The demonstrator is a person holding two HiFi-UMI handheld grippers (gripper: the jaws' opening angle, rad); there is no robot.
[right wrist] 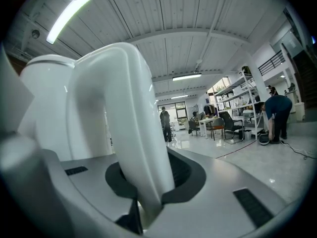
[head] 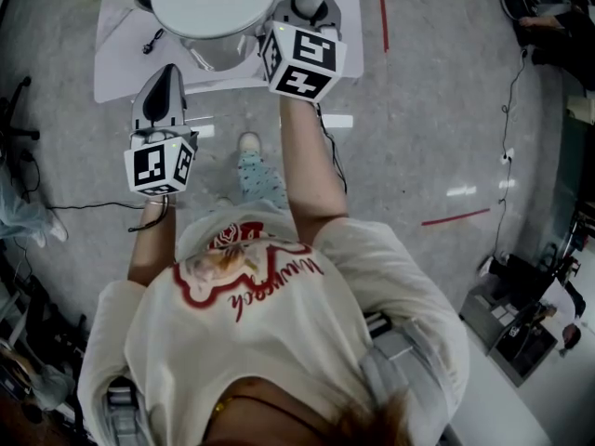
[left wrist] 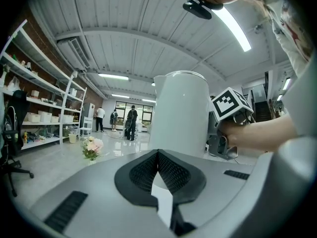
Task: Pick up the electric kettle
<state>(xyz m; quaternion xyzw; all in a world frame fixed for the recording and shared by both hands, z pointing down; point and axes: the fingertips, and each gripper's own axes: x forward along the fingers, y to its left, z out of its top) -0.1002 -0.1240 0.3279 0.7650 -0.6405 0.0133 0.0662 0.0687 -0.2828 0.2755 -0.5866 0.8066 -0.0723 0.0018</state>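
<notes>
Head view: right gripper (head: 299,12) has hold of the white electric kettle (head: 218,7) over the white table (head: 116,77)'s near edge, with a black cable (head: 151,40) just left of it.

Left gripper view: left gripper (left wrist: 157,155) has its jaws together and empty, pointing at the kettle, with flowers (left wrist: 92,147) off to the left.

Right gripper view: jaws clamped on the kettle's handle (right wrist: 124,123).

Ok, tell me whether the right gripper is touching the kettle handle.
Touching. In the right gripper view, the right gripper is clamped on the kettle handle.
</notes>
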